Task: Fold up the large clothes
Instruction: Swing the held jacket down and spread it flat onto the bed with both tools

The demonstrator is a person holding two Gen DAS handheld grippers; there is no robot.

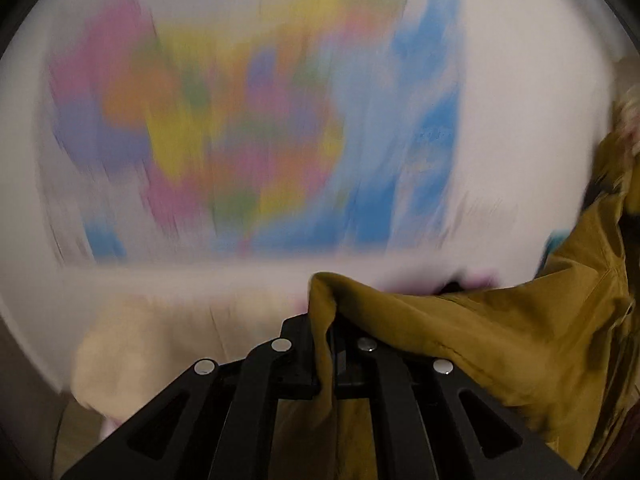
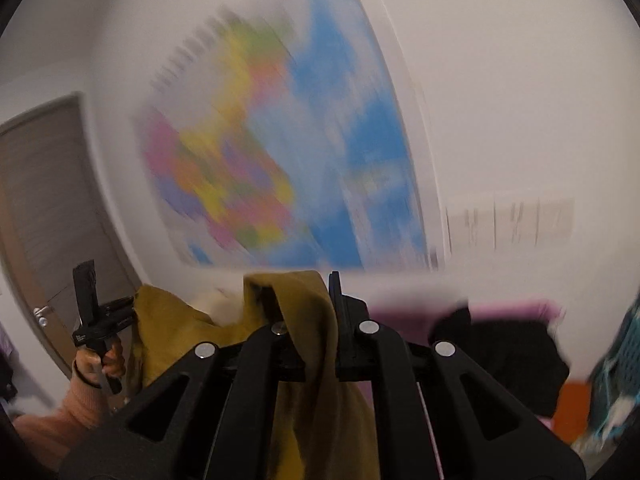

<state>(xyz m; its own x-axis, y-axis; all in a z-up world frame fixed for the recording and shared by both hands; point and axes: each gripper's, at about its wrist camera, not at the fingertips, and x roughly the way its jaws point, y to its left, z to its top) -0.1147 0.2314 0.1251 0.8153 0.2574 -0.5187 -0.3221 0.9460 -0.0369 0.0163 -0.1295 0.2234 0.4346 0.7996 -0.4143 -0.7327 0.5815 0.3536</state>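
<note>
Where soft mustard garment (image 1: 480,344) bunches | left gripper (image 1: 320,320) pinches it | right gripper (image 2: 320,300) clamps it

White wall (image 2: 500,80) fills most of both views, evenly lit, no shadows of note. Large multicoloured map poster (image 1: 248,120) hangs on it, blue along its right and lower parts; heavy motion blur, print unreadable. Right wrist view: grey-brown door (image 2: 44,208) with metal lever handle (image 2: 42,316) left of the poster; row of pale wall switches or sockets (image 2: 508,220) right of it. Strip of wood-toned floor (image 1: 80,432) at lower left of left wrist view.
</note>
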